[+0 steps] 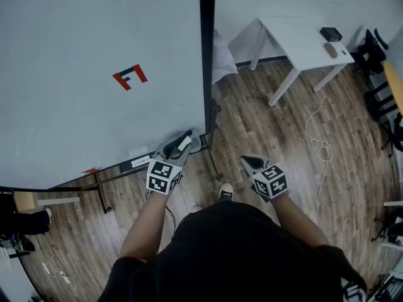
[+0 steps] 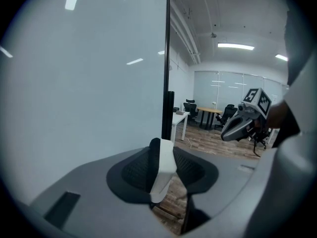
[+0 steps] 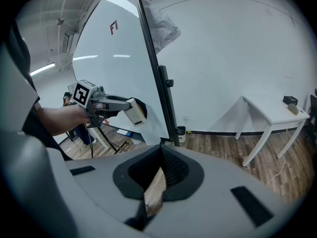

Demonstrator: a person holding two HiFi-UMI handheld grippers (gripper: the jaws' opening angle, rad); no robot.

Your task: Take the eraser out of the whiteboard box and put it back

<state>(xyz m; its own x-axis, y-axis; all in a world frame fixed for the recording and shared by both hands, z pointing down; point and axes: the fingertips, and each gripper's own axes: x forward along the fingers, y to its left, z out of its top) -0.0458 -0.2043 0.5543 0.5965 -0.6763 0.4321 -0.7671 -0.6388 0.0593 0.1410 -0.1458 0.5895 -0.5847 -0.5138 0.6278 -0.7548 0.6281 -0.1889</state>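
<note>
Eraser [image 2: 163, 170] out, clamped in left claw [image 1: 179, 145] near whiteboard's [image 1: 75, 106] 5 o'clock corner; right claw [image 3: 159, 167] pinched narrow, empty. Remaining: return to box (not made out here).

Tight at the whiteboard's [image 1: 94, 74] lower right corner, open floor to its right.
The whiteboard's face walls off its whole side for me. Its dark frame post [image 1: 207, 55] runs down the right edge, and its stand legs [image 1: 101, 192] spread on the floor below the bottom edge. My left gripper [image 1: 184, 141] sits just beside that corner. Right of the whiteboard the wood floor [image 1: 264, 131] lies open. Farther right stand a white table [image 1: 302, 36], a loose cable [image 1: 320, 137] and dark chairs [image 1: 376, 55], well apart from my right gripper [image 1: 249, 163].
</note>
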